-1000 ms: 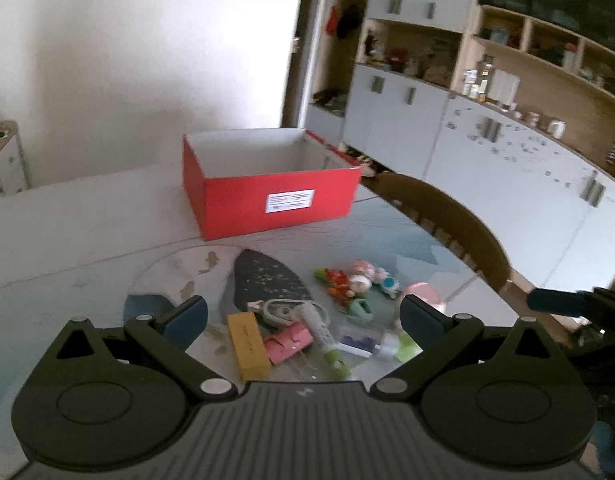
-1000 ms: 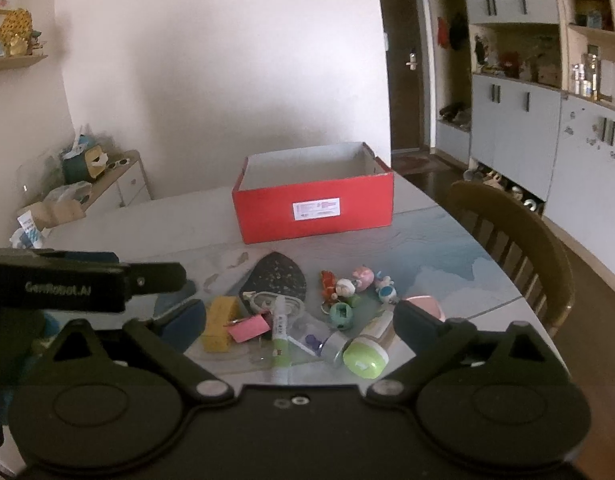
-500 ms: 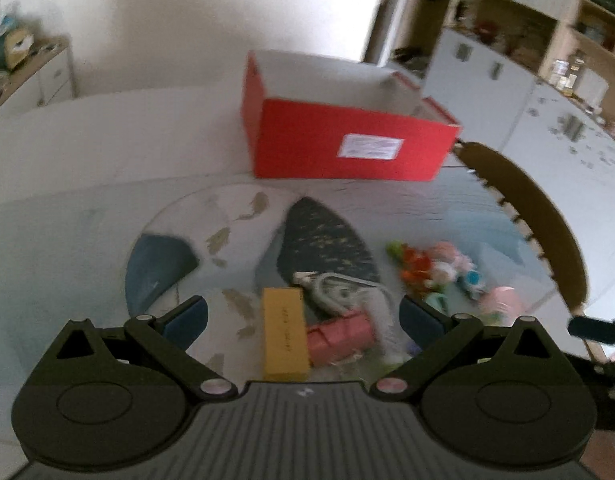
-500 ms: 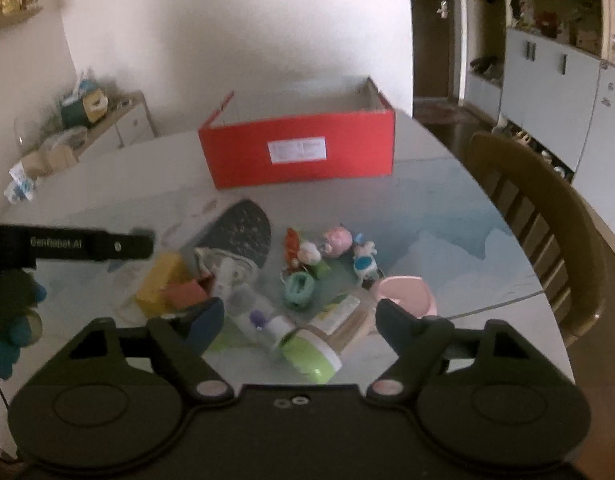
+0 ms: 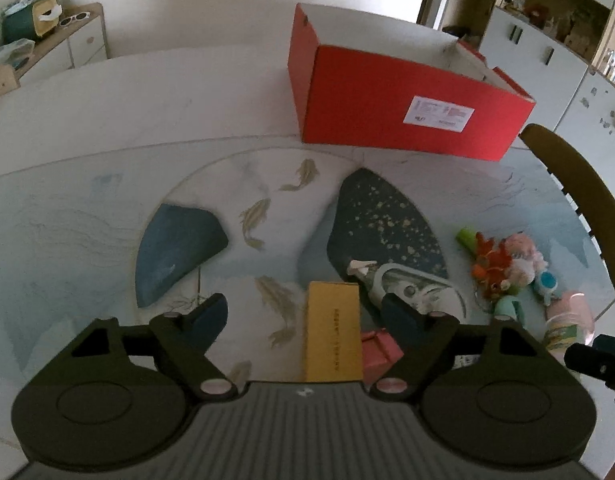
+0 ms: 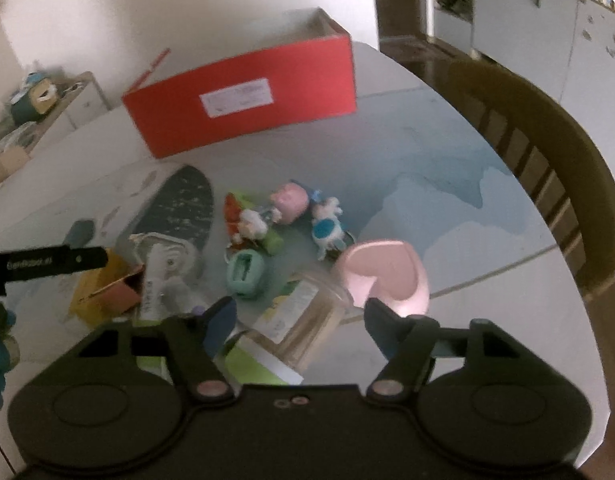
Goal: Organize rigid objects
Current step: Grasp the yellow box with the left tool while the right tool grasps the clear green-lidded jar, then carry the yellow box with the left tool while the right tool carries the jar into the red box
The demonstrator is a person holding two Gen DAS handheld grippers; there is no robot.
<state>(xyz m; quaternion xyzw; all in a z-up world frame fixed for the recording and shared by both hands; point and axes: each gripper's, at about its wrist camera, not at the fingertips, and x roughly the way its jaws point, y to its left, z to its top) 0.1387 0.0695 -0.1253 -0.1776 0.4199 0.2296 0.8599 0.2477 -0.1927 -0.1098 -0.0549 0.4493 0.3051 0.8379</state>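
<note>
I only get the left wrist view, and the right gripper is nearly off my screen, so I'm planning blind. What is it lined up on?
Observer: The right gripper has a clear jar with a green lid lying on its side between its jaws. The jaws have just been closing, but the pads are not on the jar yet.
Operator: Anything crowding that jar?
Observer: A pink heart-shaped box sits right beside the jar's far end, just beyond the gripper's right-hand finger.
</note>
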